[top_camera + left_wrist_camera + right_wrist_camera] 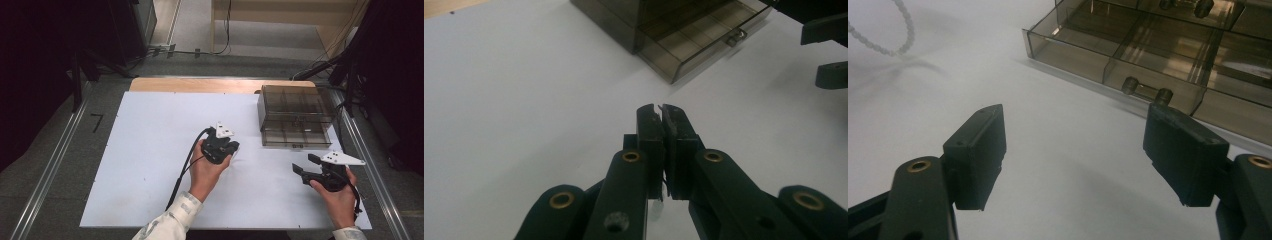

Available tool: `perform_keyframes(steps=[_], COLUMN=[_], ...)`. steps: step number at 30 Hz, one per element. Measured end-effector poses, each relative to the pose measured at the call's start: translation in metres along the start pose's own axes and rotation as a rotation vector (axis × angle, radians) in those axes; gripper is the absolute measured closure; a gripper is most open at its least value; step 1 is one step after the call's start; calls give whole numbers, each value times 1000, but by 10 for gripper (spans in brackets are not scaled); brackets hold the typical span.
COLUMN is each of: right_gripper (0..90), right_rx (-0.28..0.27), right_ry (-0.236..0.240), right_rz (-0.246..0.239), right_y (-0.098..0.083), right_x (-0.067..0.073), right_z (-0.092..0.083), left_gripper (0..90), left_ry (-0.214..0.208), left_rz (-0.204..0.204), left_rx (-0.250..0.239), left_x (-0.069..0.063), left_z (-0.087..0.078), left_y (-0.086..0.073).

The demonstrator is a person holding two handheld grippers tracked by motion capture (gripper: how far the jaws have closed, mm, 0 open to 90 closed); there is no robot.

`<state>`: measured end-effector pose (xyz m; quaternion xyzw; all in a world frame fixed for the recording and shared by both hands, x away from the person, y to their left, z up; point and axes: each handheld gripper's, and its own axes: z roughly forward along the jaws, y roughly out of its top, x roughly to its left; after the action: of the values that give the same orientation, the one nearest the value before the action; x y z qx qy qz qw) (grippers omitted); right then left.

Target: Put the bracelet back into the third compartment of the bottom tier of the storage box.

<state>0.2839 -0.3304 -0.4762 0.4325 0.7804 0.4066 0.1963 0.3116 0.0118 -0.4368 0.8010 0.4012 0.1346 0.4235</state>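
I'm holding the right tongs (1073, 155) spread wide over the white tabletop (1058, 130), facing a smoky clear drawer (1128, 55) with dividers and a small handle (1143, 87); a beaded chain (895, 37) is lying upper left.

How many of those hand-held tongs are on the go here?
2. The left tongs sit mid-table with jaws pressed together; the right tongs are near the table's right edge, jaws apart, in front of the smoky plastic drawer box.

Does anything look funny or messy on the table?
Mostly tidy. The smoky plastic drawer box has its bottom drawer pulled out, and a beaded chain lies loose on the white table.
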Motion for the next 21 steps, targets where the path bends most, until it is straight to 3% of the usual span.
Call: perform_keyframes(steps=[9, 21], right_gripper=[300, 352], right_rx=[2, 8], right_ry=[31, 68], right_rz=[-17, -50], right_y=[3, 14], right_x=[5, 21], right_z=[7, 25], left_gripper=[885, 885], left_ry=[-36, -61], left_rz=[9, 14], left_rx=[9, 13], left_x=[-22, -37], left_z=[18, 29], left_y=[11, 18])
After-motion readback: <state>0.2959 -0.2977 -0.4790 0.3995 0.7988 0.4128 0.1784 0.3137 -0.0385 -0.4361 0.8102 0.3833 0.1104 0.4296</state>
